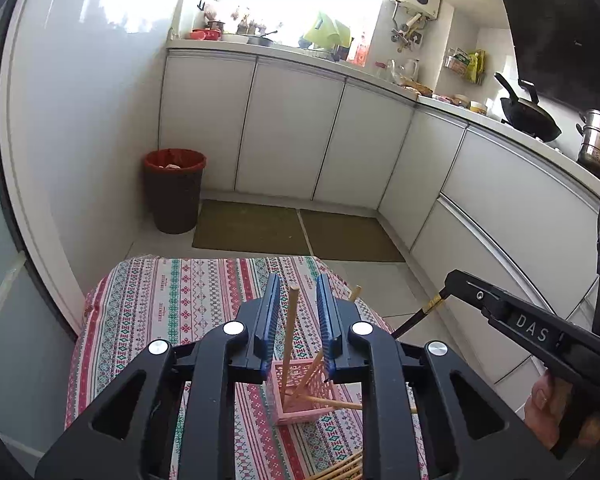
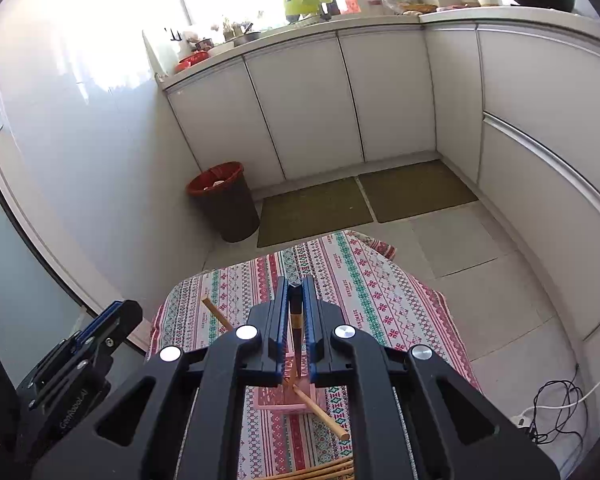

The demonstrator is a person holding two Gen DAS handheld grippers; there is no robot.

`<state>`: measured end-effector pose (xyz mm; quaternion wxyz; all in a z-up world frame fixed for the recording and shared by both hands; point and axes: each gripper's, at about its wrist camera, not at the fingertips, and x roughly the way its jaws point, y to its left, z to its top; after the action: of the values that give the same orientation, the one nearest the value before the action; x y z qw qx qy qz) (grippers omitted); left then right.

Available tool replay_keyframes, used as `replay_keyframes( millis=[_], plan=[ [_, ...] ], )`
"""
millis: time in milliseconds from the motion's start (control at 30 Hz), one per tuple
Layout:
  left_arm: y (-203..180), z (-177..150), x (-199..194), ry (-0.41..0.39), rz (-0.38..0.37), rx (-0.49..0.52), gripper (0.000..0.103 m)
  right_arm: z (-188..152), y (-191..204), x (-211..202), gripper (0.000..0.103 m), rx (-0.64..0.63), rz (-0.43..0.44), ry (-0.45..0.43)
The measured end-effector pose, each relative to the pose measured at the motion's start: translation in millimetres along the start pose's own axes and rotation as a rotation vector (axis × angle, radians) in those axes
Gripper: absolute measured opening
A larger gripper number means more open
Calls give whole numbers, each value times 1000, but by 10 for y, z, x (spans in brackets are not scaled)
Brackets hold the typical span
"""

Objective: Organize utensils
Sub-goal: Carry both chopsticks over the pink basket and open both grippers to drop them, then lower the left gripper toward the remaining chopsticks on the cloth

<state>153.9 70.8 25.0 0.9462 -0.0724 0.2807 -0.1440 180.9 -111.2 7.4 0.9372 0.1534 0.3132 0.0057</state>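
A pink slotted basket [image 1: 300,396] stands on a small table with a patterned cloth [image 1: 172,300]. Light wooden chopsticks [image 1: 290,340] lean inside it. My left gripper [image 1: 298,300] is open above the basket, its jaws apart on either side of one upright chopstick, not touching it. My right gripper [image 2: 297,286] is shut on a dark chopstick with a gold band [image 2: 296,320], held point down over the basket [image 2: 288,400]. In the left wrist view that gripper [image 1: 452,280] comes in from the right with the dark chopstick [image 1: 416,316].
More wooden chopsticks [image 1: 340,470] lie on the cloth at the near edge. A red-lined bin [image 1: 175,190] stands by the wall. White cabinets [image 1: 292,128] run along the back and right. Cables [image 2: 556,408] lie on the floor at right.
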Motion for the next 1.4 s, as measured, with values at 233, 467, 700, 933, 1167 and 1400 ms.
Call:
replay_keyframes(
  millis=[233,467,700,933,1167,1400],
  plan=[
    [136,-27,-65,3,50,-17,26,-35,91,87,15,-5,-21,-3],
    [112,-71,-178,-5,98,-5,31,-107,198,-67,24,-67,-60,-35],
    [20,-145,-354,-16,116,10,48,-218,201,-311,37,-109,-114,-66],
    [-96,-311,-480,-6,160,40,62,-384,83,-507,48,-112,-159,-80],
    [-182,-476,-597,-20,188,40,85,-629,-44,-707,81,-99,-238,-130],
    [-283,-611,-670,-4,191,58,91,-861,-203,-874,96,-89,-340,-176]
  ],
)
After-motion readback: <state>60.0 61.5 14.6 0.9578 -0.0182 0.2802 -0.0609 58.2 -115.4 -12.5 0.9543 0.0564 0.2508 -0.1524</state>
